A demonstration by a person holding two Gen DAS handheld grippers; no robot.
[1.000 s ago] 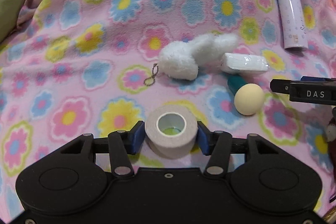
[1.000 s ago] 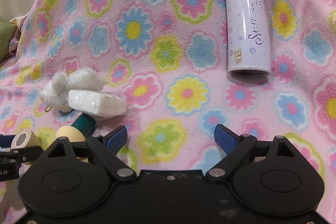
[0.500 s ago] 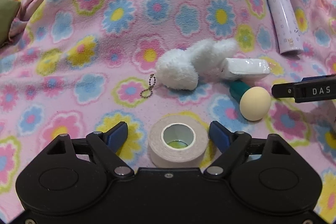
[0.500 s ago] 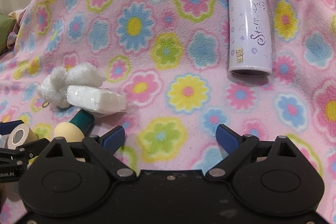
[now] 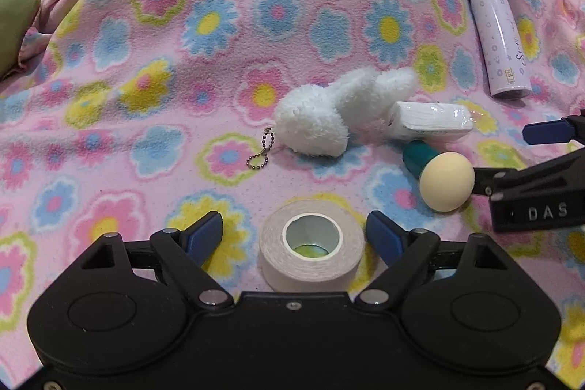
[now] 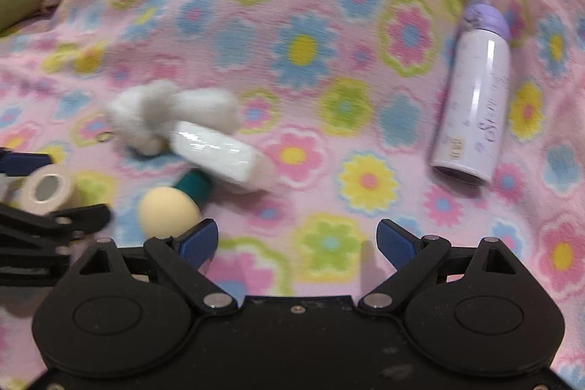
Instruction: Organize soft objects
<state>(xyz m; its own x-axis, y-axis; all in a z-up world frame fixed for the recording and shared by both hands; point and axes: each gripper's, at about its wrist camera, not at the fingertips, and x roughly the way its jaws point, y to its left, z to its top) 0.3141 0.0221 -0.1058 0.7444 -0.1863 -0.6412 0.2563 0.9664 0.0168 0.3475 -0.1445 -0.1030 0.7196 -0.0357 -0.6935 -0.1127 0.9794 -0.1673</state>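
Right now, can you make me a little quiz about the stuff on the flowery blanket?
1. True or false: the left gripper is squeezing the tape roll.
2. What touches the white plush toy: A) tissue pack B) purple bottle C) tape roll?
3. What colour is the handle of the sponge applicator?

Key: 1 false, its jaws are opening and the pads stand clear of it. 2 A. 3 teal.
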